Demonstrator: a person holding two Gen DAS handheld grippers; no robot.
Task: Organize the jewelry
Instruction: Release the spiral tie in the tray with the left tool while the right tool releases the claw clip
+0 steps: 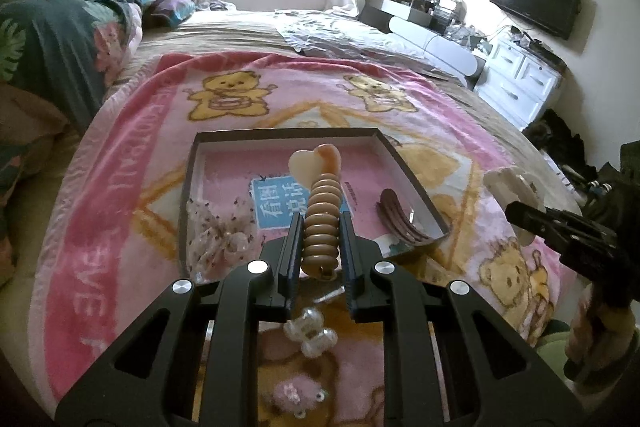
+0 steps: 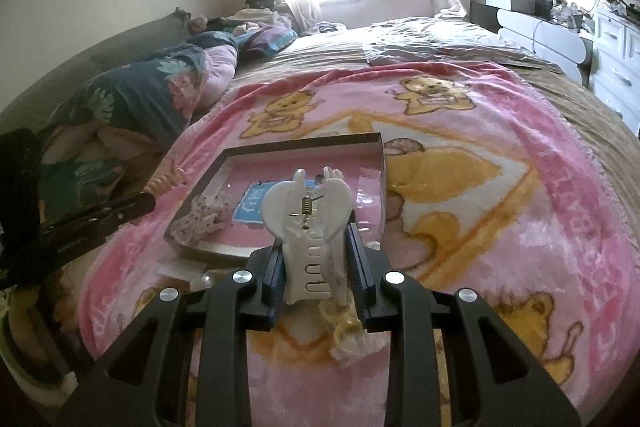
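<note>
Left wrist view: both tongs carried hair clips toward the shallow grey cardboard tray (image 1: 412, 179).
Left gripper (image 1: 320, 227) clenched a tan ribbed plastic clip (image 1: 320, 223); right gripper (image 2: 316, 227) clenched a white heart-shaped claw clip (image 2: 308, 227); releasing over the tray ahead probably came next.

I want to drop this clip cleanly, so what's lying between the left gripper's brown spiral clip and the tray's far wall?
Only bare pink tray floor with a blue label, in the left wrist view, beyond the brown spiral clip.

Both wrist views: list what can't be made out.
- Left wrist view: part of the pearly bow clip hidden behind the left gripper.
- Left wrist view: printed label in the tray, partly covered by the brown spiral clip.
- Right wrist view: crumpled thing below the white claw clip, half hidden.
</note>
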